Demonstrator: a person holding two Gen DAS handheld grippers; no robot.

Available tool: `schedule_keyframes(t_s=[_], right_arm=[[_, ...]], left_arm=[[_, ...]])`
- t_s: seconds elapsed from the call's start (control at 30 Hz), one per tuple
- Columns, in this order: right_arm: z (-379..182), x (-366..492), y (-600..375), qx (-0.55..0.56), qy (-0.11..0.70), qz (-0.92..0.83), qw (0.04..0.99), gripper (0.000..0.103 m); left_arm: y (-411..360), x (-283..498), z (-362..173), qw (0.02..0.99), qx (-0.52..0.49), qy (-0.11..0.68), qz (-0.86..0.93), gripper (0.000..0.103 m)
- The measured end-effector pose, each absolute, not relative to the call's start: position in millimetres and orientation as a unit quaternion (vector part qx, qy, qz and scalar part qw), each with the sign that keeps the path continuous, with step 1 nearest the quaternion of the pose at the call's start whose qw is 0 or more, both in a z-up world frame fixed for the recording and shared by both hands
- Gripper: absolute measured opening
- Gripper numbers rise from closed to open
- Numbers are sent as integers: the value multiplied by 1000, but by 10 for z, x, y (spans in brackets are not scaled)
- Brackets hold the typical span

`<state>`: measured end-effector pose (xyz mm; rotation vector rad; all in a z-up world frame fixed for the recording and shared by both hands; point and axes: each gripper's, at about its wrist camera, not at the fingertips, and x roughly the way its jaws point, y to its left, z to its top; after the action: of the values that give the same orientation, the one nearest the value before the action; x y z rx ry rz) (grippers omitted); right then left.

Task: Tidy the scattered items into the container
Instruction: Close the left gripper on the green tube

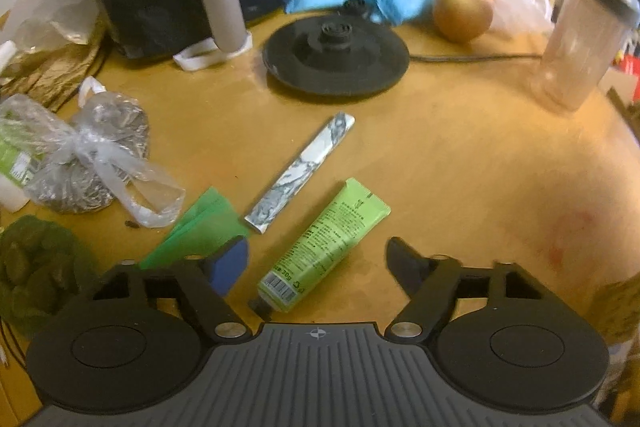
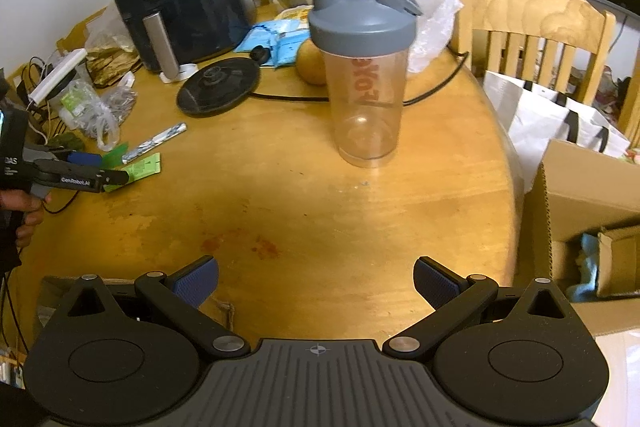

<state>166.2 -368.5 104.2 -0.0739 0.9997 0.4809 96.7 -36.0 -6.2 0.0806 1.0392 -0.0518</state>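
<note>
We're low over the bench (image 1: 440, 155) with the left tool (image 1: 316, 263), its jaws apart on either side of the green tube (image 1: 324, 247) and not pressing it. The tube lies flat, cap toward us, a silver stick (image 1: 300, 171) just beyond it and a green card (image 1: 196, 231) by the left pad. Our right tool (image 2: 316, 283) hangs open and empty over bare wood, facing the shaker (image 2: 364, 67). The box (image 2: 580, 195) sits off the bench's right edge.
</note>
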Motion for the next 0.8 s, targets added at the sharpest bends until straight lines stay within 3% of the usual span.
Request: schedule_keyframes(t_s=[0.1,0.17,0.33,0.47,0.8], right_arm=[[1033,1658,-3729,-31,477,220,850,103],[1028,1657,-3755,-28,478,216,851,103],[1020,1664,-3797,-23,480,209,852,103],[1001,1675,-3816,-17,483,205,851,103],[984,1668,-3818,-15,485,207,850,103]], left_arm=[[-369,1016,-128,860,51,505,-39,63],[-375,1055,-172,855,65,513,-44,50],[-408,1068,-204,851,92,514,-59,43],[-441,1063,-204,849,96,514,-72,29],[-453,1070,-200,848,92,517,-75,28]])
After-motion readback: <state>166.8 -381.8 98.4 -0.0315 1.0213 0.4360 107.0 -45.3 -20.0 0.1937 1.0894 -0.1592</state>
